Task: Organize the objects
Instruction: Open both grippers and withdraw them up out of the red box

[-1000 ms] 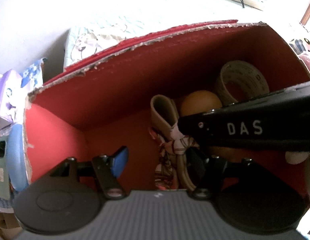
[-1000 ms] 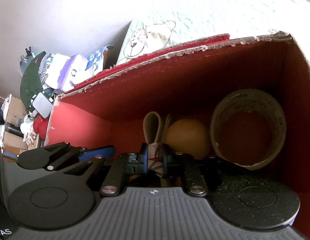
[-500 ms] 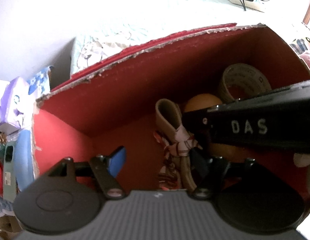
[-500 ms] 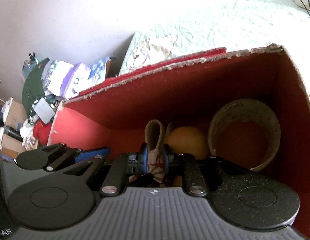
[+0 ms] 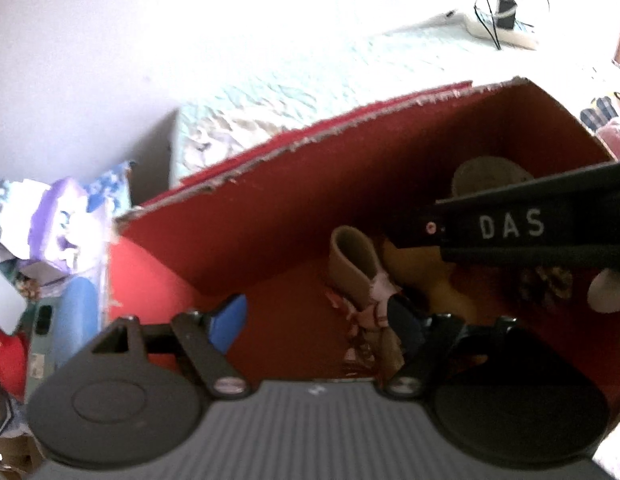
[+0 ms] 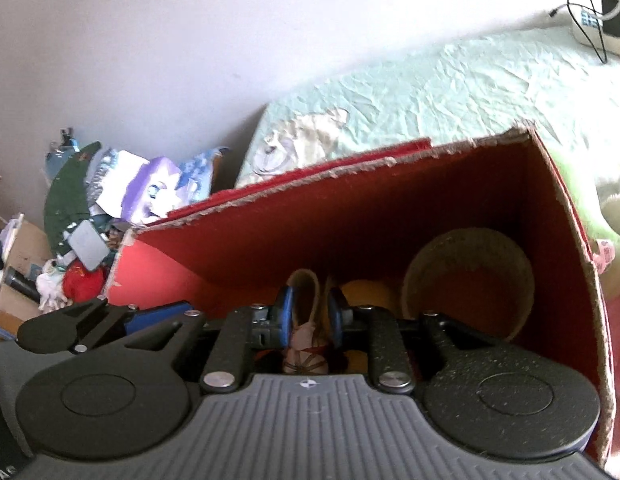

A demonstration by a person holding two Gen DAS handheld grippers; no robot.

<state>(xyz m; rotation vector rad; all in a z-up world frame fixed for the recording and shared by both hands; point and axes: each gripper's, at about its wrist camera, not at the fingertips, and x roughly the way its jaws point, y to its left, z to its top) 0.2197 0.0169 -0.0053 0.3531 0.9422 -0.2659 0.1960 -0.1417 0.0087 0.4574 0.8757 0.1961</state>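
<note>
An open red cardboard box (image 6: 350,216) holds a folded beige strap (image 6: 303,284) tied with a patterned scarf, an orange ball (image 6: 366,292) and a brown tape roll (image 6: 470,248). My right gripper (image 6: 311,316) straddles the strap. Its jaws are opening, and a gap shows beside the right pad. In the left wrist view, the strap (image 5: 352,256) stands by the ball (image 5: 414,264) and the roll (image 5: 486,172). My left gripper (image 5: 316,318) is open and still widening over the box floor, with the scarf just inside its right finger. The right gripper's black body crosses above the ball.
The box (image 5: 310,136) sits on a bed with a pale green sheet (image 6: 450,80). A power strip with cables (image 6: 602,28) lies at the far right. A pile of bags, packets and clothes (image 6: 109,200) fills the floor to the left. A plush toy (image 6: 618,240) lies right of the box.
The right gripper's pads have spread apart and released the strap. Both views have tilted up, showing more bed and wall. The left jaws stand slightly wider.
</note>
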